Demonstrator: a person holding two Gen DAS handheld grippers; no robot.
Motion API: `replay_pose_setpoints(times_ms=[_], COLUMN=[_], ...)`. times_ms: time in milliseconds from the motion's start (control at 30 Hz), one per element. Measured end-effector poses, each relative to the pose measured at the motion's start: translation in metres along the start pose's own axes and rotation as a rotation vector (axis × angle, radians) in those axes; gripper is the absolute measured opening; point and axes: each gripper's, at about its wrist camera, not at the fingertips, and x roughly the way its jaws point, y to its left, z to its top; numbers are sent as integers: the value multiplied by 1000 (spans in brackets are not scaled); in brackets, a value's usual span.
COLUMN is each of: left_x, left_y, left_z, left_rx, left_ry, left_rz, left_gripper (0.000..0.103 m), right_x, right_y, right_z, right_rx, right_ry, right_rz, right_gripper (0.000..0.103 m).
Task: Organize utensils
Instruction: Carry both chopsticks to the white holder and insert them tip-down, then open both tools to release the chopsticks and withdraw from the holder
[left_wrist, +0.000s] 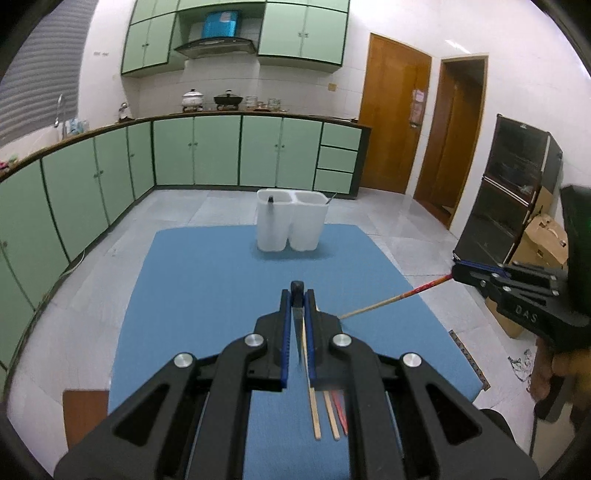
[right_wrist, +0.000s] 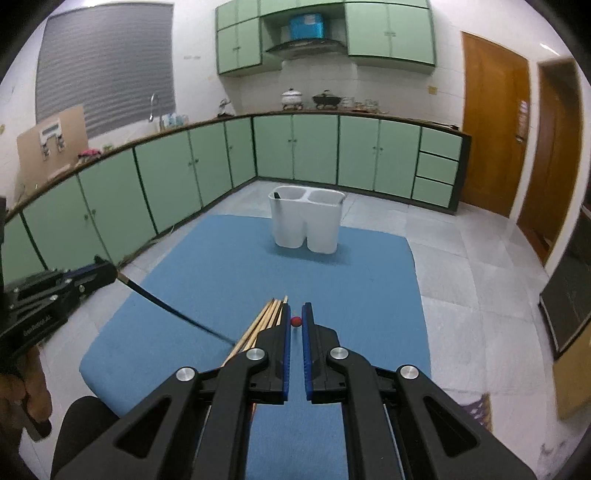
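Evidently each gripper was closed on one utensil, end-on for dropping: left gripper (left_wrist: 297, 295) on a black-handled utensil (right_wrist: 173, 312), right gripper (right_wrist: 296, 317) on a red-ended wooden chopstick (left_wrist: 391, 298); the white two-compartment plastic holder (left_wrist: 291, 223) stood ahead on the blue mat (left_wrist: 207, 280), spare wooden chopsticks (right_wrist: 264, 319) below.

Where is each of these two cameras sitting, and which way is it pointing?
Left wrist: rides the left gripper, shut on a black-handled utensil, facing the white two-compartment plastic holder; the right gripper shows too.
Right wrist: rides the right gripper, shut on a red-ended chopstick, facing the same holder; a hand shows.
Shared: holder, blue mat, green cabinets.
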Motion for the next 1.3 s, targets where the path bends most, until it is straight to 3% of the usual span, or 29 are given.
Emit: replay_pose_setpoints(times_ms=[200,433,567,867,1100,1300], left_x=[15,29,41,71,112,161], left_y=[5,12,12,6,3,5], left_z=[41,80,108,204,264,291], left_rx=[34,57,78,62,44,29], left_ry=[4,-6,-18,-96,-129,-134], left_rz=[-17,-24,-17,6,39,67], left_gripper=[6,6,6,6,6,6], right_x=[25,35,36,40,70,108], right_y=[-6,-15,-23,-41,-53,-64], right_z=[54,109,148,231,262,272], right_rx=[-22,-29,-29,-10,12,4], right_ry=[82,120,112,61,47,71], right_rz=[38,54,33,-5,-5,-19], right_gripper=[6,6,6,6,6,6])
